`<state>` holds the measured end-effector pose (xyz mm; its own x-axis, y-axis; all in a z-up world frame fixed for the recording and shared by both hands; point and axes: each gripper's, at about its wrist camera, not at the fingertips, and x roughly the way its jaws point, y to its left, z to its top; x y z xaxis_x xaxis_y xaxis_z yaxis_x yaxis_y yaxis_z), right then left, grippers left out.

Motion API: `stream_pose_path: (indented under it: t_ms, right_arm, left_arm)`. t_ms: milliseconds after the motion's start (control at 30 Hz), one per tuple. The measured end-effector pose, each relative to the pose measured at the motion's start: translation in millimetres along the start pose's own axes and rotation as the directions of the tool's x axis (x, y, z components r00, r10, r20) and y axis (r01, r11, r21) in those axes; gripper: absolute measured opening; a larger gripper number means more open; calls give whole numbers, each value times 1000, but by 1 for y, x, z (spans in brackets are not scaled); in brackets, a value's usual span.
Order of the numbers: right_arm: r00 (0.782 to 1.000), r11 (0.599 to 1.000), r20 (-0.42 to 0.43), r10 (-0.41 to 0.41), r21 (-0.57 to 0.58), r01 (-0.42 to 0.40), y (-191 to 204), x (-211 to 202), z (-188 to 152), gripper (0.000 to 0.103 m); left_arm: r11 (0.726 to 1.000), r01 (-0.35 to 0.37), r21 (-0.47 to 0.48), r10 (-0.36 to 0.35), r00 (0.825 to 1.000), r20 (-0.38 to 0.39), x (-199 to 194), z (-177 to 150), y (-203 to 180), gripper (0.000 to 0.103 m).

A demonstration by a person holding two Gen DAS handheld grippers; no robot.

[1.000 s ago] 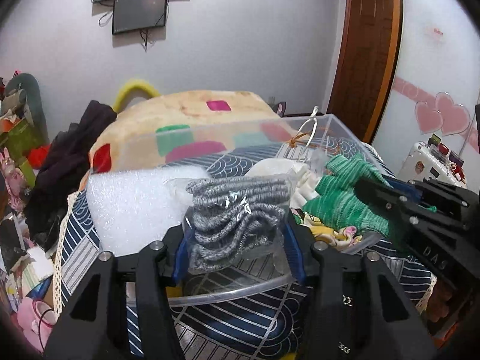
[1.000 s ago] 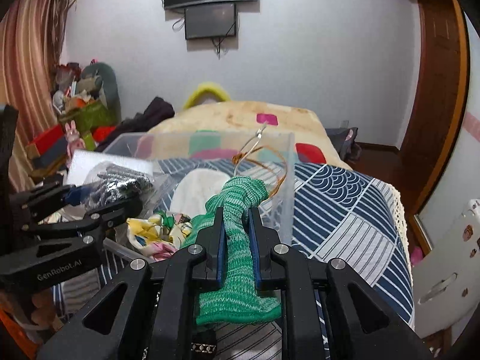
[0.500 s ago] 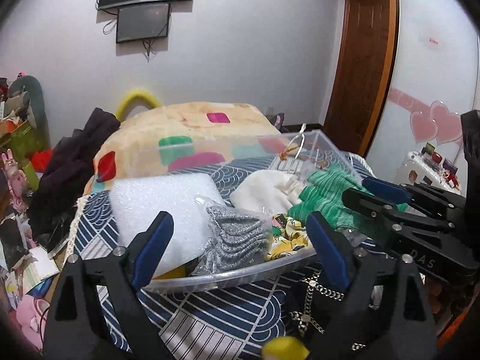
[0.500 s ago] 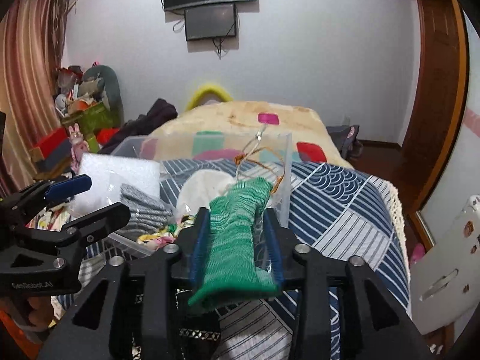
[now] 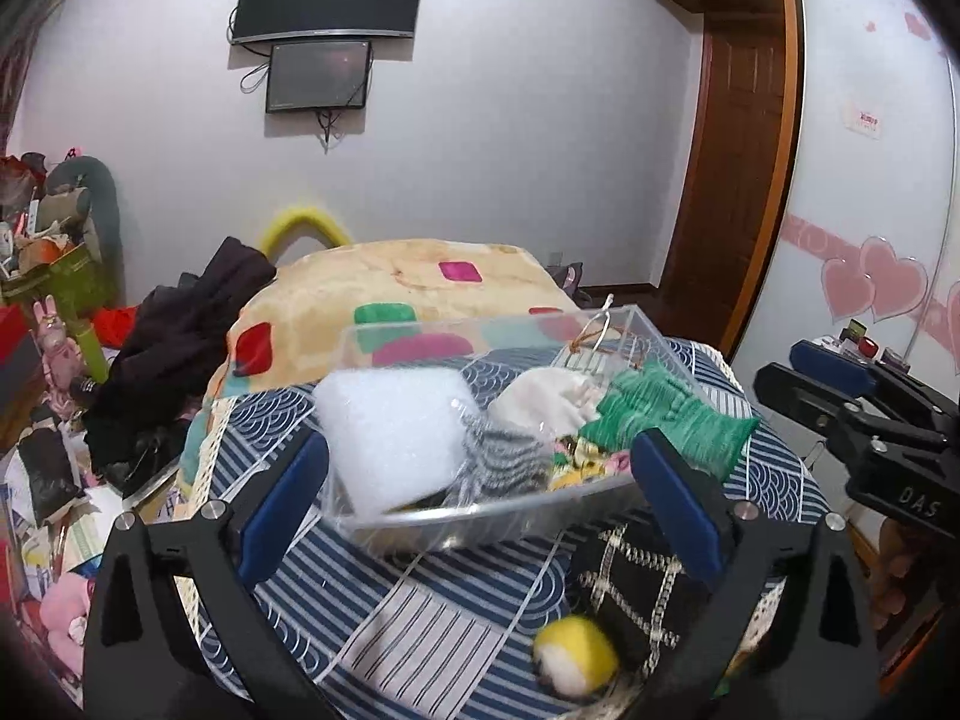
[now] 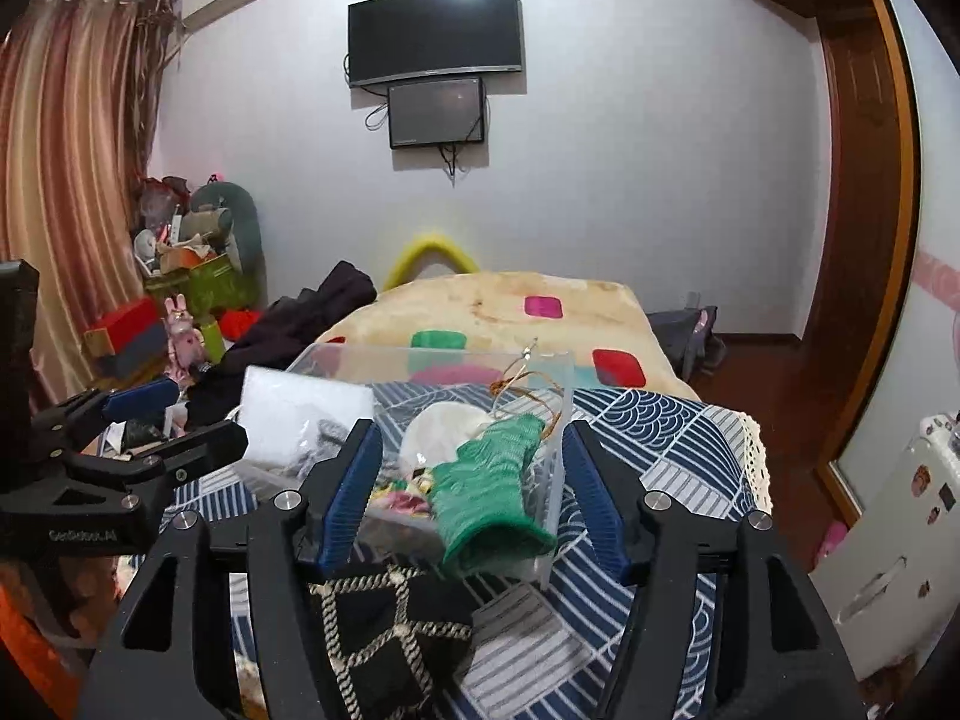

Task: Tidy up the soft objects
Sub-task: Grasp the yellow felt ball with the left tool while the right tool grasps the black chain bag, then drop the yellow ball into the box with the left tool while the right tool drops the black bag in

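A clear plastic bin [image 5: 480, 516] [image 6: 555, 480] sits on a blue patterned cloth. In it are a white foam pad [image 5: 390, 432], a bagged grey knit piece [image 5: 510, 459], a cream item [image 5: 546, 399] and a green knit sock [image 5: 660, 414] [image 6: 486, 498] draped over the bin's near edge. My left gripper [image 5: 480, 516] is open and empty, pulled back from the bin. My right gripper [image 6: 471, 498] is open and empty, its jaws wide on either side of the sock. A black checked cloth [image 5: 630, 588] [image 6: 384, 624] and a yellow-white ball [image 5: 576, 657] lie in front of the bin.
A bed with a yellow blanket [image 5: 390, 282] lies behind the bin. Dark clothes [image 5: 174, 330] and clutter sit at the left. A wooden door [image 5: 744, 180] is at the right, screens [image 6: 435, 36] hang on the wall. A white appliance [image 6: 888, 540] stands at the right.
Both grippers opened and drew back. The left let go of the bagged grey knit piece into the bin, the right let go of the green sock, which now hangs over the bin's edge.
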<state>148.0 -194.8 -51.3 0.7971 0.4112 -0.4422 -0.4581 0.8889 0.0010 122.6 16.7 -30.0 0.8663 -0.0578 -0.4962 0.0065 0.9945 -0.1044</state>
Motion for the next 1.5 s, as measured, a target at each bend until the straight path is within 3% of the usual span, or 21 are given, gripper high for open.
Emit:
stream_pose_path:
  t_ms: [100,300,533,567,633,733,833,1000,1067,1133,1167,1233,1367,1500]
  right_arm:
    - [1000,1000,-23,15,5,-15,3,-2,-12,67]
    - [992,999,-121,38,-24,-41,20,13,-42,67]
    - [948,998,-311,66,9,-66,25,57,-86,67]
    - [942,997,-327,72,16,-71,24,61,-90,64]
    - [929,994,-355,110,40,-103,23,67,-96,36]
    - [929,991,-345,134,45,-127,26,63,-96,22]
    - [950,996,-300,82,6,-84,29,52,-91,18]
    - [968,999,-246,52,19,-48,20,36,-83,17]
    - [974,999,-224,45,19,-41,19,31,-79,17]
    - [980,999,-197,39,16,-37,21,29,-75,17]
    - [981,999,-190,39,15,-37,22,27,-73,17]
    - [983,999,-176,42,10,-41,26,26,-70,17]
    - [986,998,-159,54,-7,-56,31,19,-67,17]
    - [987,997,-144,70,-6,-72,27,13,-63,18]
  left_arm:
    - [1000,-9,3,9,1000,-22,-4,-11,3,102]
    - [999,-31,10,32,993,-110,3,-40,8,102]
    - [1000,-29,0,28,981,-189,12,-70,10,102]
    - [1000,-25,-4,23,980,-197,13,-72,10,102]
    - [1000,-9,-16,5,976,-220,17,-77,8,102]
    - [1000,11,-18,-15,969,-246,23,-83,2,102]
    - [999,33,-5,-33,964,-262,27,-88,-6,102]
    - [998,54,19,-47,960,-278,33,-97,-19,102]
    - [998,56,23,-48,959,-280,37,-101,-20,97]
    - [997,71,33,-59,955,-289,39,-104,-23,72]
    - [996,81,37,-66,952,-300,40,-106,-24,68]
    - [994,100,32,-85,943,-320,42,-110,-23,44]
    - [995,101,9,-93,943,-320,40,-110,-18,44]
    - [997,77,23,-69,963,-262,24,-101,-15,44]
